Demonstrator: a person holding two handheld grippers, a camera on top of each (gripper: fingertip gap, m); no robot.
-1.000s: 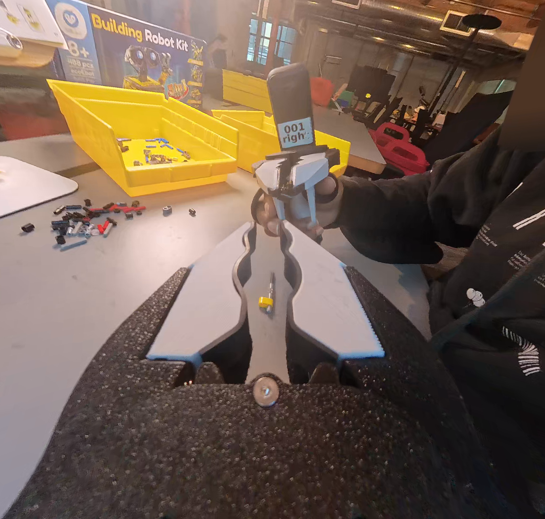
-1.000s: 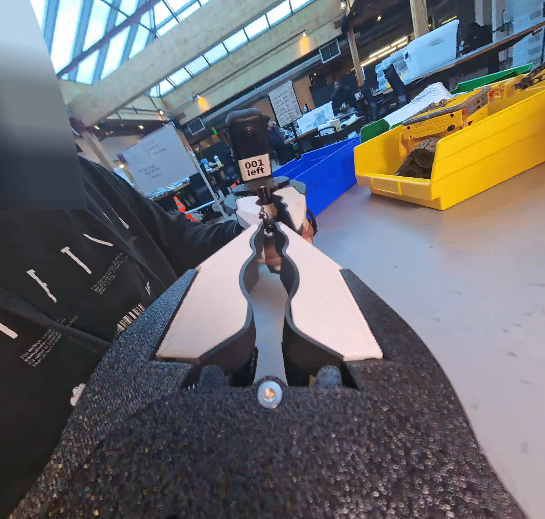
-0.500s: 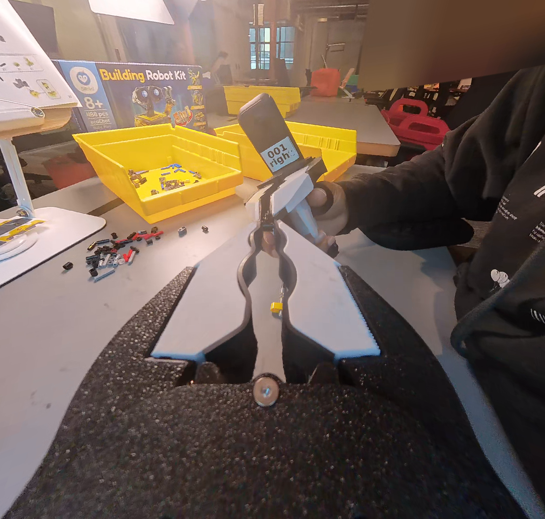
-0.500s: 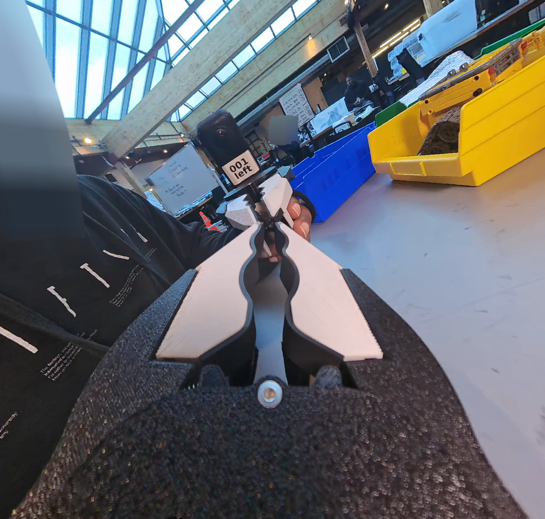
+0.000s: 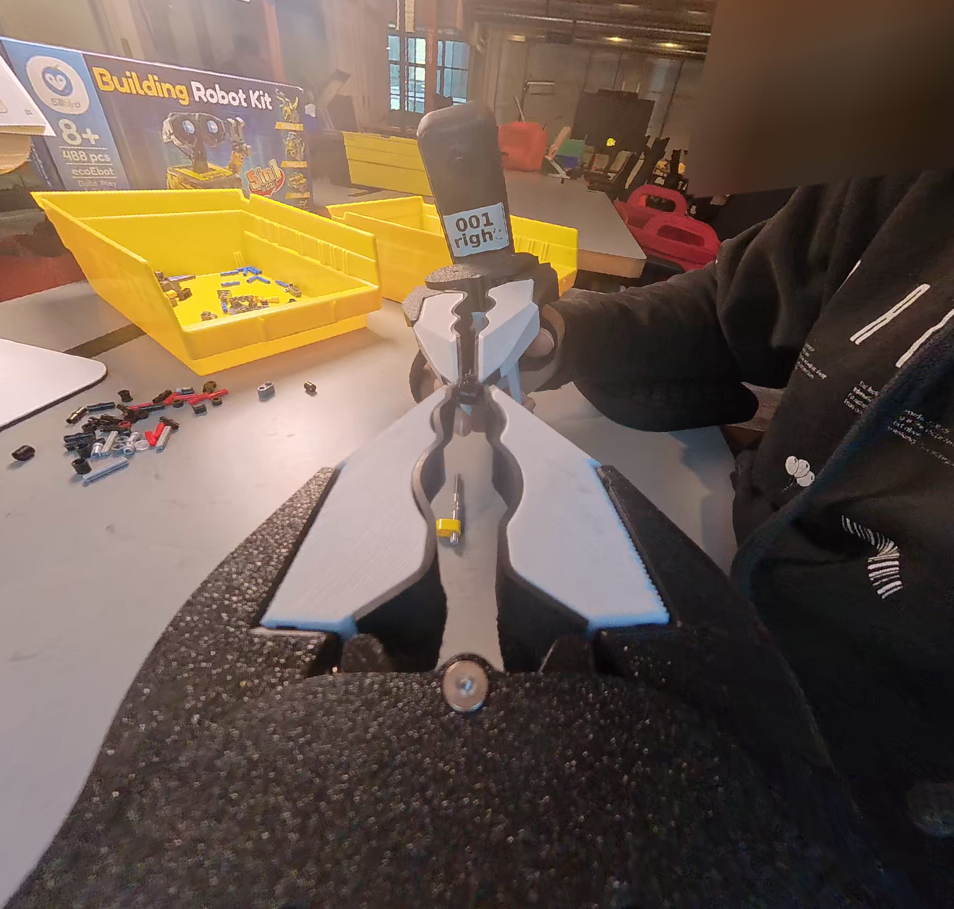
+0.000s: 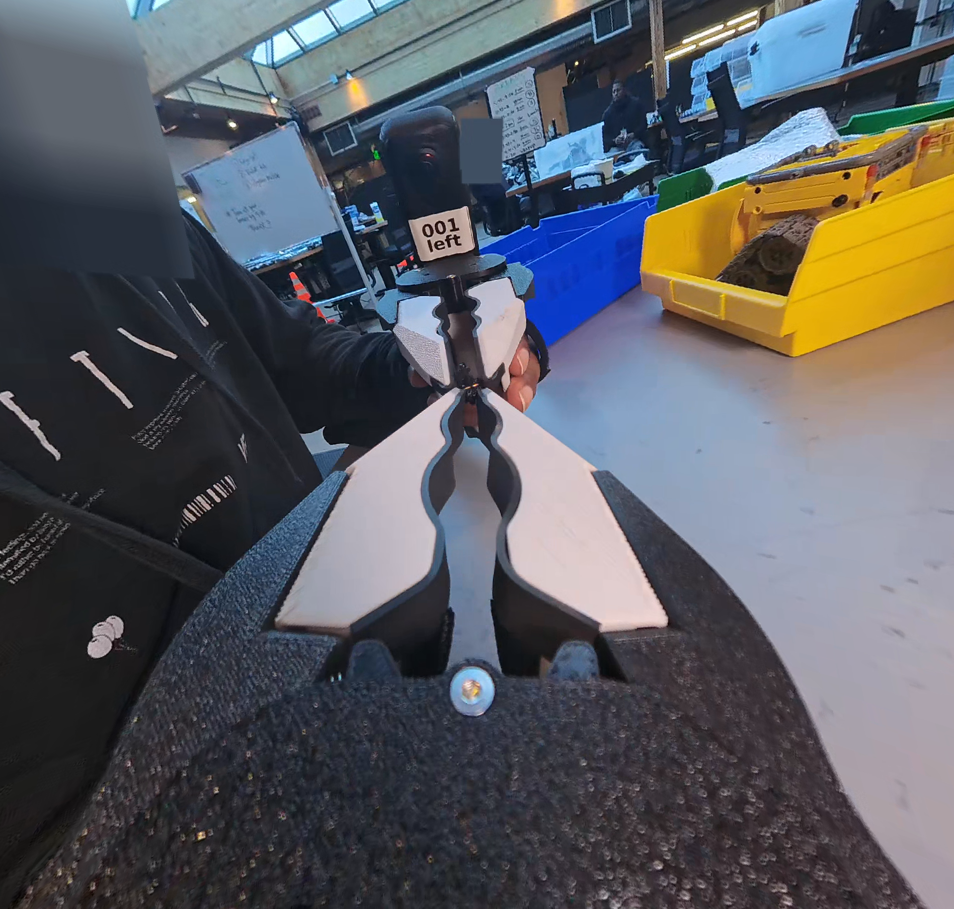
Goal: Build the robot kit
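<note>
Claws are meeting tip to tip above the table: left claw [image 5: 467, 403] and right claw [image 6: 468, 403] both pinching one tiny black piece [image 5: 468, 394], light, rigid, easily dropped.

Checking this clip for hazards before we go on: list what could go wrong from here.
1. The left claw and right claw meet tip to tip on a tiny dark part; a slight misalignment could pop it loose.
2. If dropped, it might land among the loose pieces on the table and be hard to find.
3. The pin lies just below the claws; lowering them could knock it away.
</note>
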